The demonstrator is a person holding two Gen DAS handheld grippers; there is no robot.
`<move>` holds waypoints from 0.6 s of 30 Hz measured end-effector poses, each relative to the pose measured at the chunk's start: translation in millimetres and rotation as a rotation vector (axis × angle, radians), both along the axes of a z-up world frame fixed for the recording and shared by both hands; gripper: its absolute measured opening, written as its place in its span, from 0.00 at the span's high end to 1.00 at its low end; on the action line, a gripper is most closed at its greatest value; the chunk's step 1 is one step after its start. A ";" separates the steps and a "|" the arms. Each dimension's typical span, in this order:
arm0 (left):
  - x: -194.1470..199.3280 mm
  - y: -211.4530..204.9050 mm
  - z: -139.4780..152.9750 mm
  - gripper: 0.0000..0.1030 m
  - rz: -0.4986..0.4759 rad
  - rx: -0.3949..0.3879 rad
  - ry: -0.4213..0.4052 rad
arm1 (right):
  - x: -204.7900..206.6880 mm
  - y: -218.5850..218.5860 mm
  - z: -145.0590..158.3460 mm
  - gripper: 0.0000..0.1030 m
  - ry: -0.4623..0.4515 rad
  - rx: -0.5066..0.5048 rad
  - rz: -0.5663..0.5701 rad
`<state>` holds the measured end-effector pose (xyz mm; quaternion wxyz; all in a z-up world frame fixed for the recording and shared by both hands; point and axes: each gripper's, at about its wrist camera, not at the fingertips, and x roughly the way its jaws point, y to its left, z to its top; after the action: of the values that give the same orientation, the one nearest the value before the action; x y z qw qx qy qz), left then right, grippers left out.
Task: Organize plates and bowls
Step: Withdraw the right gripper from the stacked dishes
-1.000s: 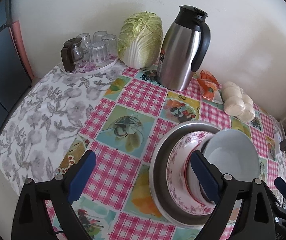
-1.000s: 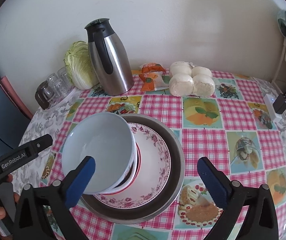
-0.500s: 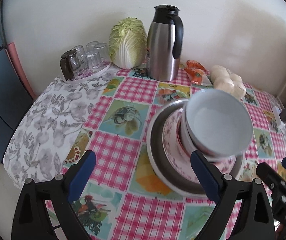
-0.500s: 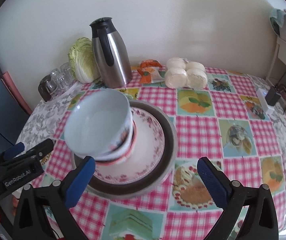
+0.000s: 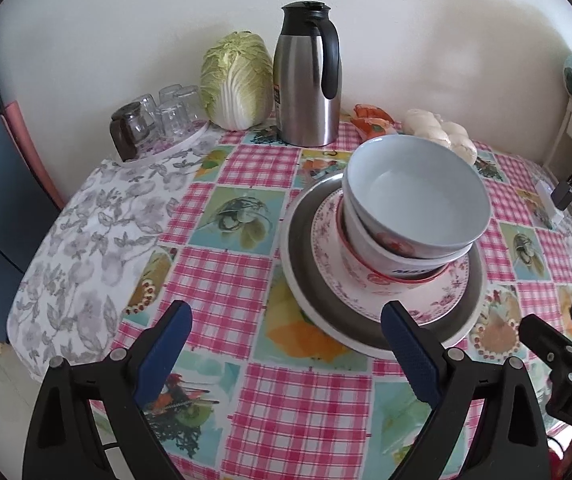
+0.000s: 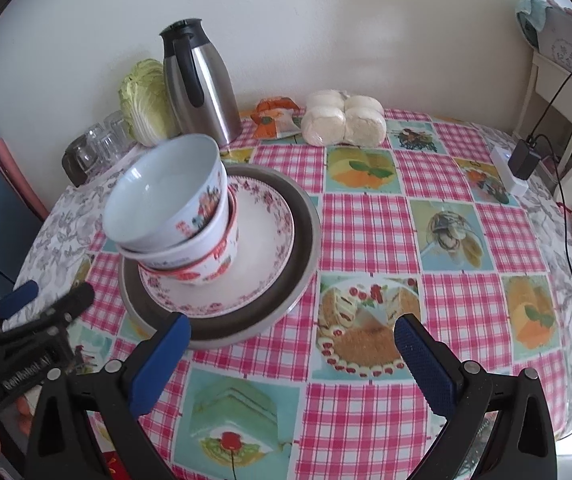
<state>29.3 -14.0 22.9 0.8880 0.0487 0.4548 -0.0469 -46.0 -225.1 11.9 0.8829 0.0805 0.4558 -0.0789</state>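
Both hand-held grippers are pulling back from the stacked bowls (image 5: 416, 208), left hand-held gripper (image 5: 286, 344) and right hand-held gripper (image 6: 292, 354) gaping wide, empty; bowls are sitting tilted on the floral plate (image 6: 261, 240) mid-table (image 6: 366, 216).

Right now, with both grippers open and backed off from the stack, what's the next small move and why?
Probably bring the left gripper in to nudge the top bowl level. It sits tilted toward that side in the bowl below, off-centre on the floral plate in the metal pan. The right gripper is open too and holds nothing. The stack looks done but for that lean.
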 end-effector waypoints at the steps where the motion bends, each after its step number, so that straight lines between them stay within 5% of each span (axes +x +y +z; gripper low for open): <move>1: -0.5 0.9 -1.0 0.07 -0.001 0.004 -0.001 | -1.3 0.0 -1.0 0.00 0.003 -0.004 -0.001; 8: -1.1 2.0 -12.8 0.07 0.009 0.089 0.017 | -8.3 -1.1 -8.5 0.00 0.022 -0.017 0.001; 18: 3.8 15.6 -16.3 0.07 0.040 0.074 0.006 | -13.5 -11.2 -26.9 0.00 0.077 -0.011 -0.024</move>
<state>33.1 1.6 6.6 0.8850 0.0724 0.4598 -0.0125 -59.5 -236.3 -15.0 0.8642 0.0778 0.4879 -0.0951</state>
